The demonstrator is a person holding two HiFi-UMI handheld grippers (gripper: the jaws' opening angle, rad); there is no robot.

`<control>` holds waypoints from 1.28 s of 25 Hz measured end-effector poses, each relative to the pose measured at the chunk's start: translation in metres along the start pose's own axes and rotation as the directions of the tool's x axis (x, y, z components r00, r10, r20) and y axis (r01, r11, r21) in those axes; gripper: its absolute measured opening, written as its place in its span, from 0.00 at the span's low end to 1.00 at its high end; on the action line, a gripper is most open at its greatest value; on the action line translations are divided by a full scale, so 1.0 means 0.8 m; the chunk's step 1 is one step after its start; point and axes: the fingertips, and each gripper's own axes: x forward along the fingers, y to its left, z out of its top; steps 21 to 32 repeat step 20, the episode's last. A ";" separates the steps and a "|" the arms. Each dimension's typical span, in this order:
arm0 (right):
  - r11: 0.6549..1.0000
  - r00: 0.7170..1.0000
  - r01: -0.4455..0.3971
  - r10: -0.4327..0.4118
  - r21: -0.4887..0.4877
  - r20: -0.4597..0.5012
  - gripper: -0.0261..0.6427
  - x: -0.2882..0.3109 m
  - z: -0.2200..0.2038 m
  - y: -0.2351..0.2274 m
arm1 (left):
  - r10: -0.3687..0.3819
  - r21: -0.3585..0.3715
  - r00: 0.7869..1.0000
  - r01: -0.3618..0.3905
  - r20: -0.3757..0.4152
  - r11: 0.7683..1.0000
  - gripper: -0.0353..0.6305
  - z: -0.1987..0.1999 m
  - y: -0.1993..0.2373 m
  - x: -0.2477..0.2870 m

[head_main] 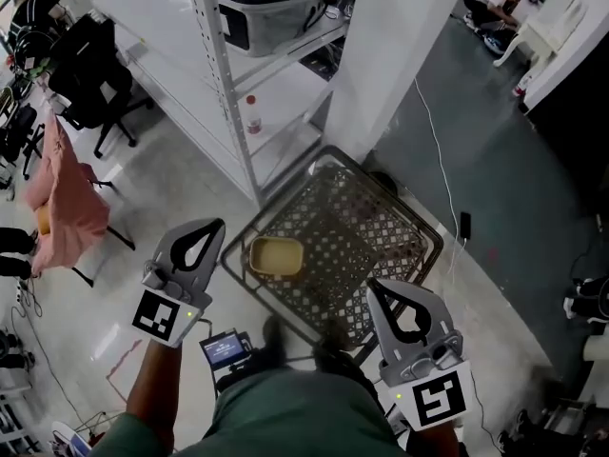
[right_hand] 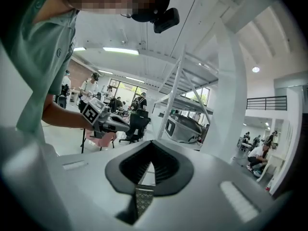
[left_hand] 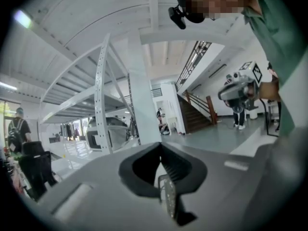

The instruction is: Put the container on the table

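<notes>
A shallow tan container [head_main: 276, 255] lies inside a dark lattice cart [head_main: 419, 219] on the floor, below and between my two grippers. My left gripper [head_main: 217, 225] hangs to the left of the container, jaws together and empty; in its own view the left gripper [left_hand: 160, 146] points out level across the room. To the right of the container, nearer me, my right gripper [head_main: 373, 286] is also shut with nothing in it. In the right gripper view the right gripper [right_hand: 153, 143] points level too. Neither gripper touches the container.
White metal shelving [head_main: 214, 74] holding a grey tub [head_main: 271, 8] stands behind the cart, next to a white column [head_main: 400, 46]. A black office chair [head_main: 90, 65] and a pink cloth on a chair [head_main: 62, 198] are at the left. A cable [head_main: 440, 160] runs across the dark floor.
</notes>
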 end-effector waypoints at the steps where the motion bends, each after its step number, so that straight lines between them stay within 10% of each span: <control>1: 1.000 1.000 0.011 -0.011 -0.005 0.008 0.05 -0.007 0.007 0.000 | 0.005 0.006 1.000 -0.005 0.014 1.000 0.06 0.012 0.001 -0.006; 32: 0.996 0.995 0.084 -0.081 -0.038 0.064 0.05 -0.060 0.033 0.035 | -0.029 0.074 0.991 0.019 0.130 0.997 0.06 0.081 -0.023 -0.071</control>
